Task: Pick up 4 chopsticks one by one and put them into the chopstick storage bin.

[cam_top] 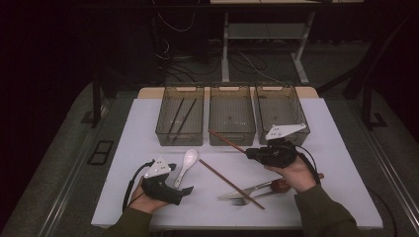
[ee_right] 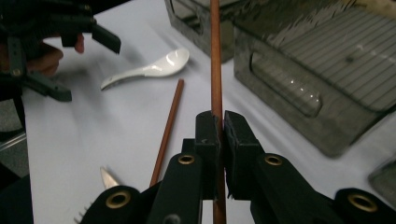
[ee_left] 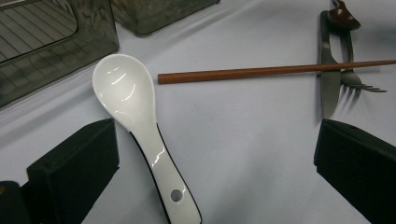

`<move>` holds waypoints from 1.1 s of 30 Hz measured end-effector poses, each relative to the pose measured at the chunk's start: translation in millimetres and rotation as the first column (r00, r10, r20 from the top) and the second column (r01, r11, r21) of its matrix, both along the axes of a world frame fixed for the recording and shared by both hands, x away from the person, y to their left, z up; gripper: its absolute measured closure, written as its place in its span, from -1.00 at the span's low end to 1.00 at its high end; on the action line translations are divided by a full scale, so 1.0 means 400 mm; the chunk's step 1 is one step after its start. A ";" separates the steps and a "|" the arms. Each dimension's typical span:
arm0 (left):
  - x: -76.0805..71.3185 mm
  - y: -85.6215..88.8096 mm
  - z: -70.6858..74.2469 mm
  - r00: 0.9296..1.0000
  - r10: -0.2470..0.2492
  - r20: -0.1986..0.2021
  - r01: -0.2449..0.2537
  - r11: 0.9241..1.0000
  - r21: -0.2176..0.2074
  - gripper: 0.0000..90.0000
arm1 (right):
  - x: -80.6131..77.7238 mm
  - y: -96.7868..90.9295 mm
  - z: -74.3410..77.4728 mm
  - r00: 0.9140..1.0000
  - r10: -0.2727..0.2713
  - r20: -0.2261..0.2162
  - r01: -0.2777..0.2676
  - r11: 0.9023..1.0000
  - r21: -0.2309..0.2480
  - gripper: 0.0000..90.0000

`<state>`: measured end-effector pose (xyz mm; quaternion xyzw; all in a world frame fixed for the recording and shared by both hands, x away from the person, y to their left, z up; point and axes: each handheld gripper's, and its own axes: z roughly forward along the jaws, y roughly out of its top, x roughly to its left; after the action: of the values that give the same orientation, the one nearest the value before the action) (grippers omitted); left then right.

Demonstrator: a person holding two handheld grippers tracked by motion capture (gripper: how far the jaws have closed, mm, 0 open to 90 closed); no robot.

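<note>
Your right gripper [ee_right: 219,122] clamps a chopstick [cam_top: 226,140] lifted off the table, its long axis running toward the middle bin [cam_top: 232,114] at the far edge. Your left gripper [ee_left: 210,163] stands wide open over the spoon [ee_left: 135,116] near the table's [cam_top: 341,148] front-left, with bare table between.

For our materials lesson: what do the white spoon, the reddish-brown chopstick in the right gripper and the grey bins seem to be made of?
White spoon: likely glazed ceramic, glossy highlights. Reddish-brown chopstick: probably wood, matte, perhaps lacquered. Grey bins: translucent smoky plastic, contents showing through.
</note>
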<state>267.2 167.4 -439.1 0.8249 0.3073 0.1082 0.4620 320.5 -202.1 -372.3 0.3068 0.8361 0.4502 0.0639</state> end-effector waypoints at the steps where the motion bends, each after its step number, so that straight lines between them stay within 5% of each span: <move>1: 0.000 0.000 0.000 1.000 -0.002 0.000 0.002 1.000 0.000 -1.00 | 0.004 0.002 0.007 1.000 -0.001 0.003 0.001 1.000 0.005 0.88; 16: 0.000 -0.006 -0.001 1.000 -0.009 -0.003 0.009 1.000 0.001 -1.00 | 0.079 0.054 0.070 0.999 -0.013 0.032 0.013 1.000 0.009 0.88; 33: -0.001 -0.005 0.001 1.000 -0.011 -0.002 0.011 1.000 -0.008 -1.00 | 0.163 0.152 0.079 0.999 -0.033 0.015 0.033 0.999 0.005 0.88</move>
<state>266.9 165.4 -438.6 0.8248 0.3034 0.1035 0.4658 385.9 -141.4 -340.7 0.3172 0.8295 0.4532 0.0769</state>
